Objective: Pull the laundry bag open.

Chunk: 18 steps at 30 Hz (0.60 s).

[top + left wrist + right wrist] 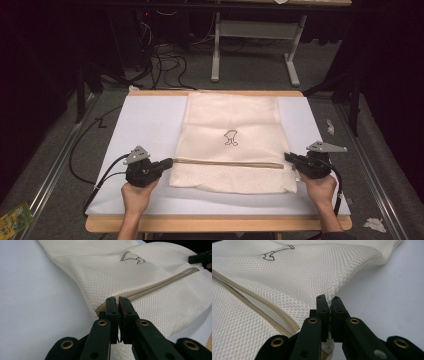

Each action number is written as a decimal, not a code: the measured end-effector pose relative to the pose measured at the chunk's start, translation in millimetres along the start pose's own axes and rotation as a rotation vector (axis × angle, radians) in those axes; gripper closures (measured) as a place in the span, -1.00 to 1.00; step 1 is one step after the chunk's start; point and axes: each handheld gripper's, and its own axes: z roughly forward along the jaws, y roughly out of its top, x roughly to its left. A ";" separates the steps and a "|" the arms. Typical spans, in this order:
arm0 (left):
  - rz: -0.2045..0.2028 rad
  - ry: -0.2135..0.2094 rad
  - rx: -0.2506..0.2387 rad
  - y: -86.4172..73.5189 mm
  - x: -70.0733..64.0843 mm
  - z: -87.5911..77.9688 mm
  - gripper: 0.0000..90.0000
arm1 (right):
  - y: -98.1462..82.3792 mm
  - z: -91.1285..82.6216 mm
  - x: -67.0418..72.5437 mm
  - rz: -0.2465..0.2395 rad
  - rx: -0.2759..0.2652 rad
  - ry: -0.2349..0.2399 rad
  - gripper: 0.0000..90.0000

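Both claws, left (169, 162) and right (288, 157), clench the mesh bag (231, 142) at its side edges; uneven pulling could slip thin fabric free

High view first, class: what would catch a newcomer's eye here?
A cream mesh bag with a small dark drawing lies in the middle of the white table. The left gripper and right gripper each pinch one side edge of it, by the tan zip.
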 end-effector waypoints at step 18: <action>0.011 0.069 -0.025 3.3 2.0 -8.6 0.94 | 4.9 -4.8 -1.8 0.003 -0.003 -0.003 0.97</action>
